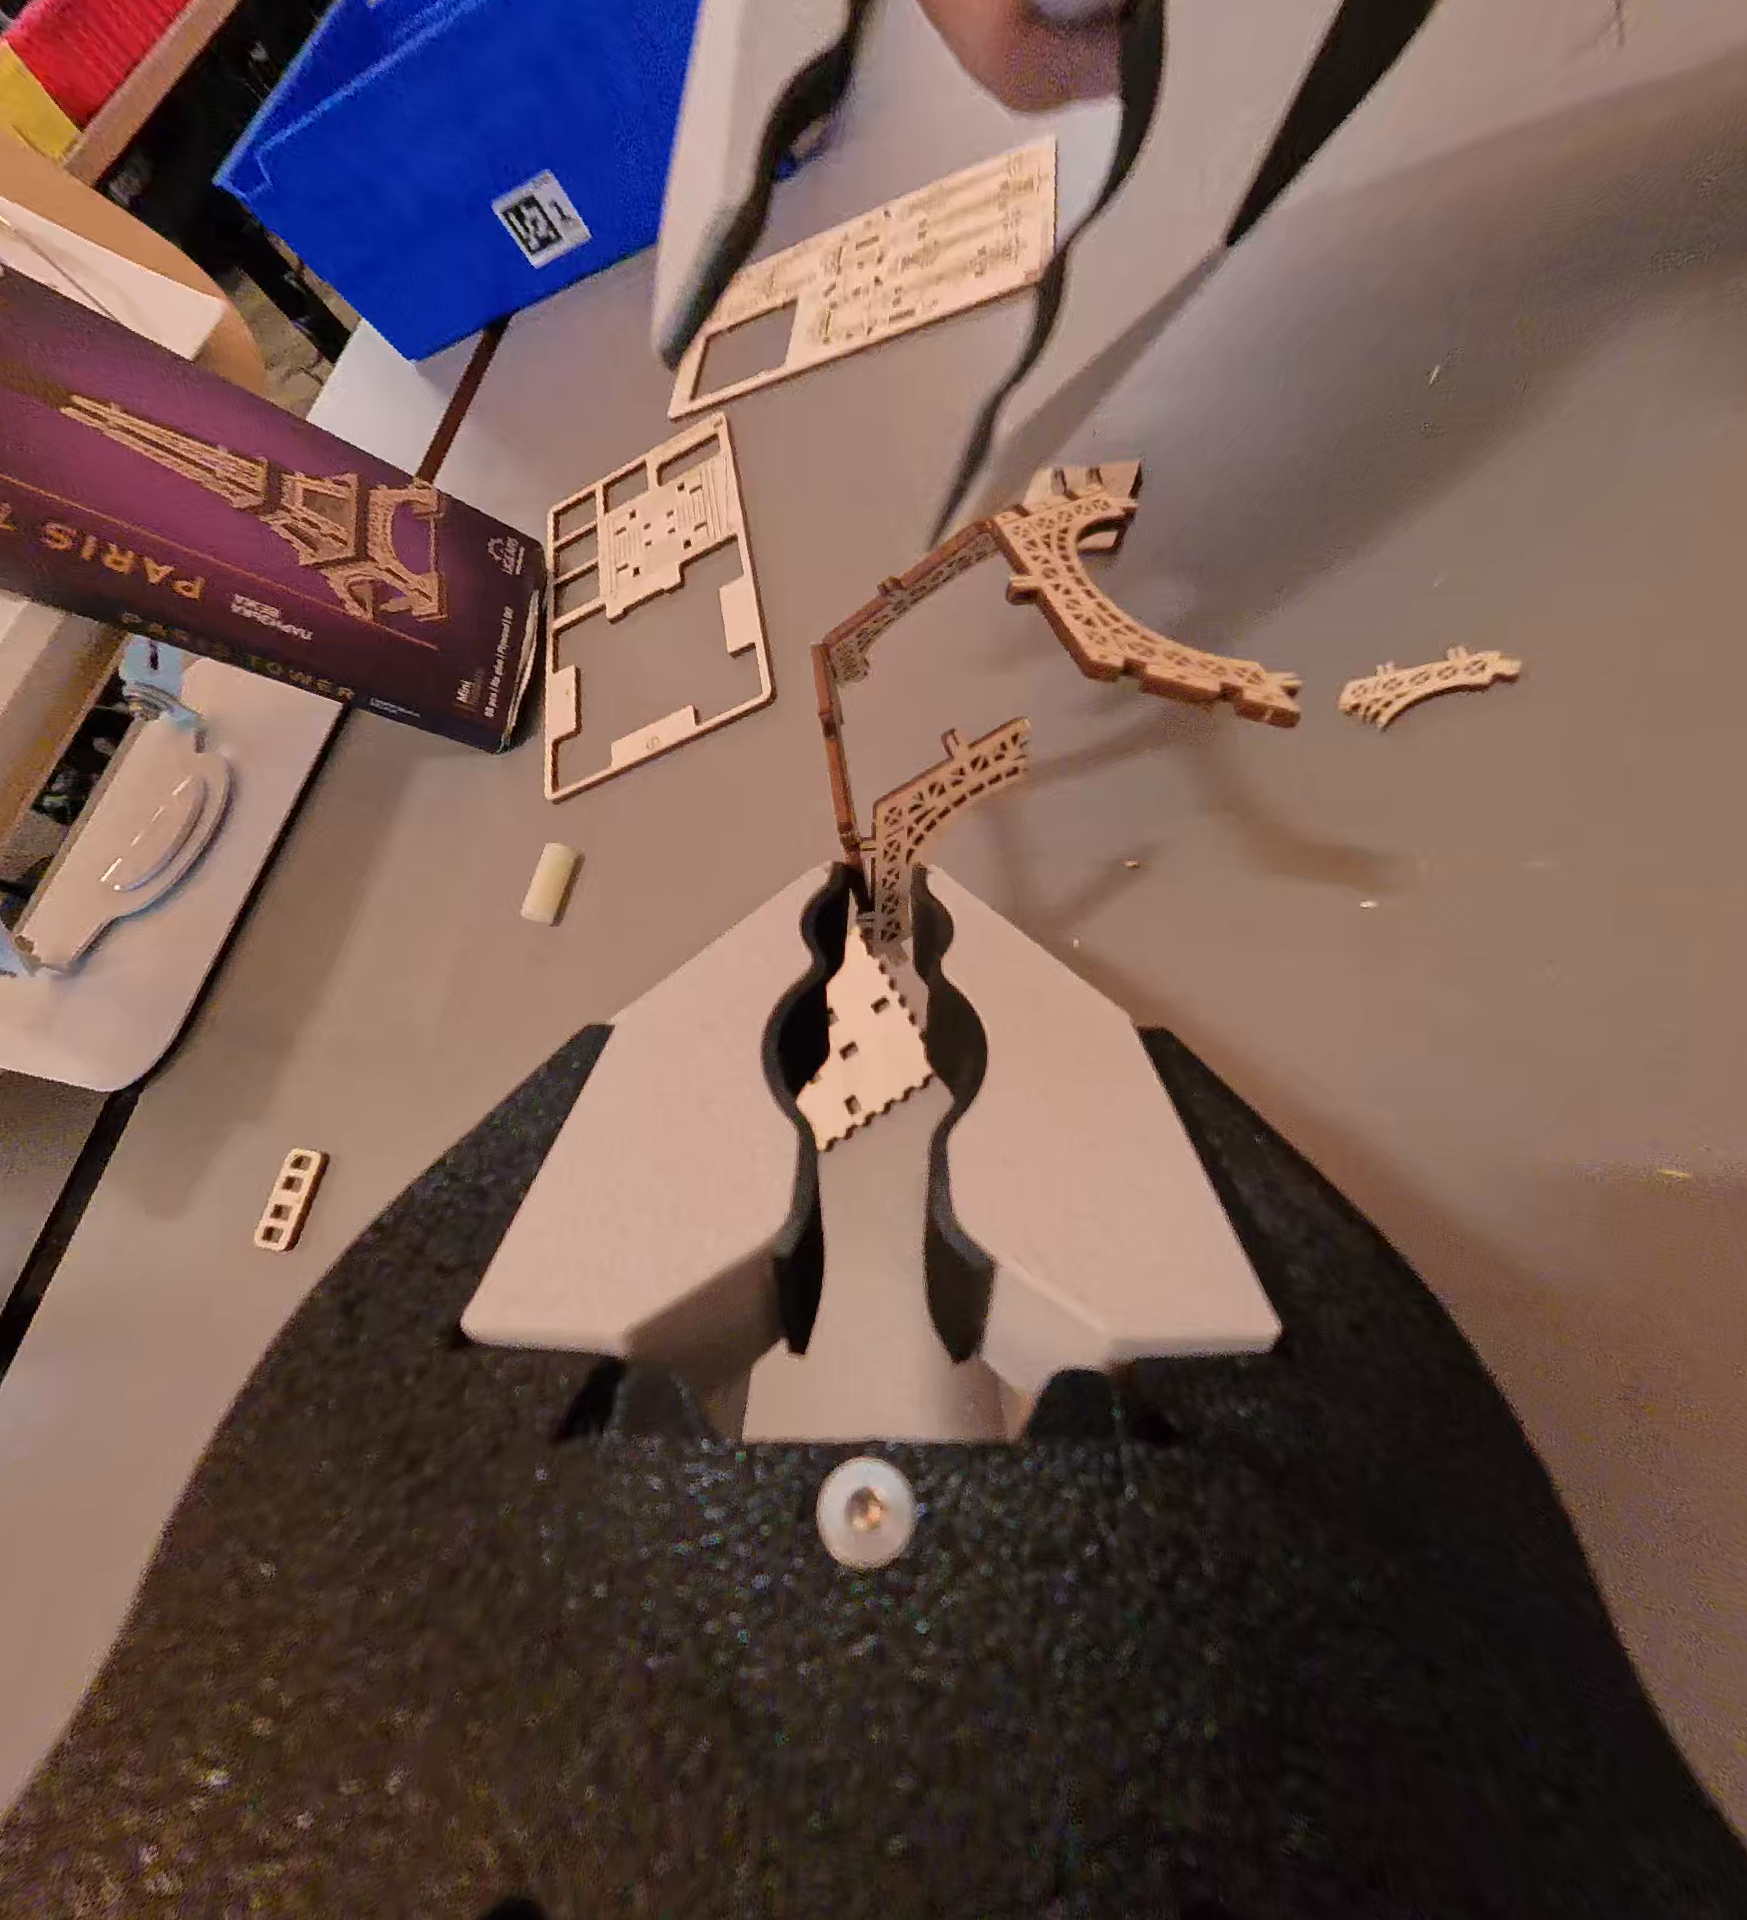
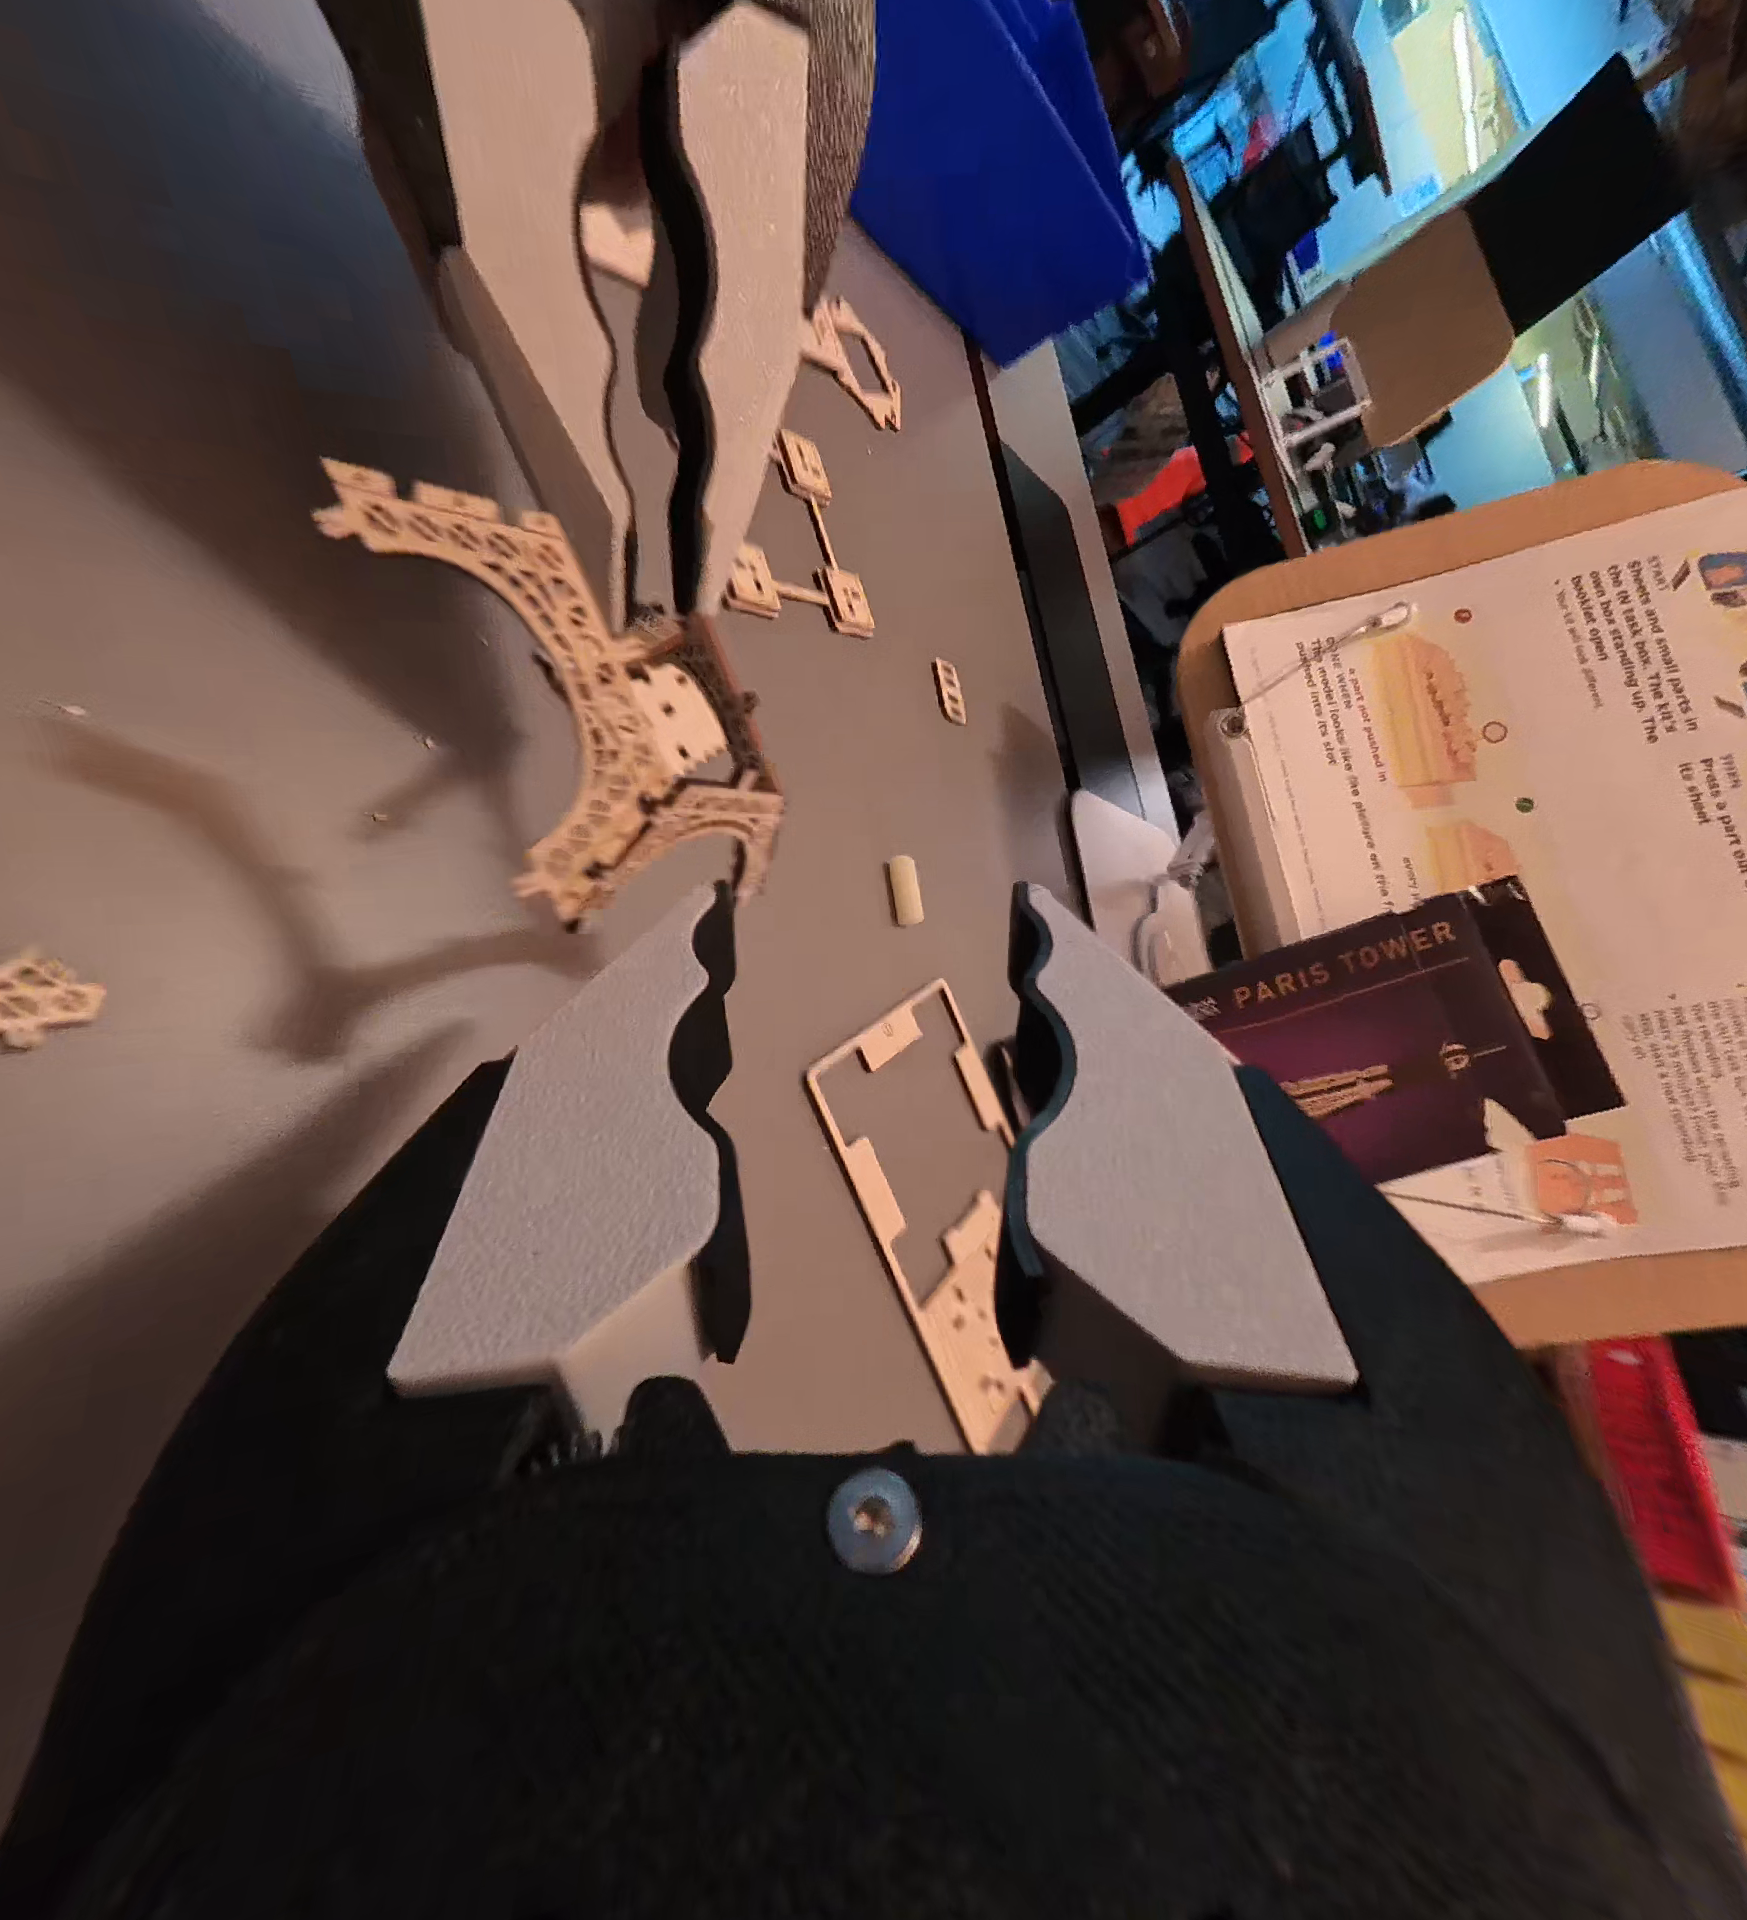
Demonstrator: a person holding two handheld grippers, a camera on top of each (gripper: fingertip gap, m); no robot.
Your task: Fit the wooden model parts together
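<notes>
The left tongs [image 1: 884, 883] grip the half-built wooden tower base [image 1: 962, 665] above the grey table [image 1: 1471, 1039], its lattice legs arching away beyond the tips. The right tongs [image 2: 874, 914] gape empty just short of it; a loose leg [image 1: 1428, 686] lies flat on bare table to their side.

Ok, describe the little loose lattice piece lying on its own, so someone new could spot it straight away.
Start at the grey table and find the half-built wooden tower base held in the left gripper. Just beyond its longest curved leg lies the small curved lattice piece. Unlike the assembly it lies flat, alone, and is far shorter.
</notes>
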